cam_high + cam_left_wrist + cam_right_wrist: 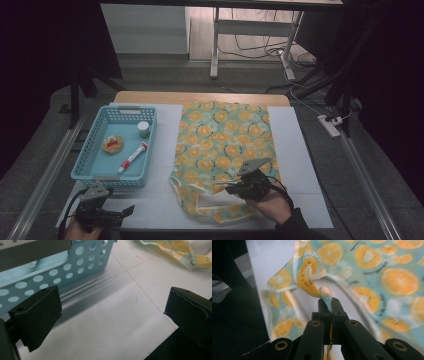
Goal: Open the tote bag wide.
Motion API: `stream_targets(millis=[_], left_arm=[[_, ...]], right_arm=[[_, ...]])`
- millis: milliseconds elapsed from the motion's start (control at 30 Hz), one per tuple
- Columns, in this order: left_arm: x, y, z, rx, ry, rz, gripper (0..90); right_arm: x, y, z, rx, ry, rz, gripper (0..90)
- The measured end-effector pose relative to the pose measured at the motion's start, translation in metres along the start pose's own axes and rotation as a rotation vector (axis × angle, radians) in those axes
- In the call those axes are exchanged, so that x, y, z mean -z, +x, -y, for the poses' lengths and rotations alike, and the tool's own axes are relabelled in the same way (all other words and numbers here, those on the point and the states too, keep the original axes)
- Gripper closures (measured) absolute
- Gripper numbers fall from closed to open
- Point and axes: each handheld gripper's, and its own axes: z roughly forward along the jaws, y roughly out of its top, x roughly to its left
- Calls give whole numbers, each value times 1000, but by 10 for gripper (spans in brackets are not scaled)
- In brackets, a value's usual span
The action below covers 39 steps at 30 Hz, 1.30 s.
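Honestly, the grip itself is what I'd watch: the right gripper has its jaws pinched tight on one thin strap of the orange-print garment, and only a narrow fold of fabric sticks out past the tips, so a quick pull could slide the strap straight out. The garment lies spread flat on the white mat in the middle of the table, its strap end toward the person, and in the right gripper view the pinched bit is raised while the rest slopes away to the mat. Because only one corner is held, lifting or folding from here would likely drag the cloth crooked, bunching the near edge instead of laying it over cleanly. The left gripper sits with its jaws wide apart and nothing between them, low over bare mat just beside the blue basket. If it comes across to take the other strap, I reckon it could clip the basket wall and jolt the small jar, the tube and the round piece inside. A trailing cable might also catch the loose hem as the right hand moves.
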Motion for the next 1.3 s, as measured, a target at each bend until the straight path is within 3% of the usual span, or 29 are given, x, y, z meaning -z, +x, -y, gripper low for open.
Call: stream_targets(millis=[200, 400, 533, 567, 667, 900, 1300], left_arm=[[0, 0, 0, 1, 1, 1, 7], [0, 0, 0, 3, 2, 0, 8], [0, 0, 0, 5, 0, -2, 8], [0, 1, 0, 7, -2, -2, 8], [0, 1, 0, 7, -2, -1, 8], [0, 1, 0, 8, -4, -1, 8], [1, 1, 0, 10, -6, 2, 9]], right_arm=[[3, -17, -12, 5, -22, 21, 893], [2, -43, -32, 0, -33, 73, 894], [0, -54, -40, -16, -38, 83, 894], [-2, -64, -44, -27, -34, 94, 895], [-4, -75, -49, -39, -39, 110, 894], [-6, -95, -60, -50, -62, 137, 894], [-23, -134, -81, -83, -63, 185, 894]])
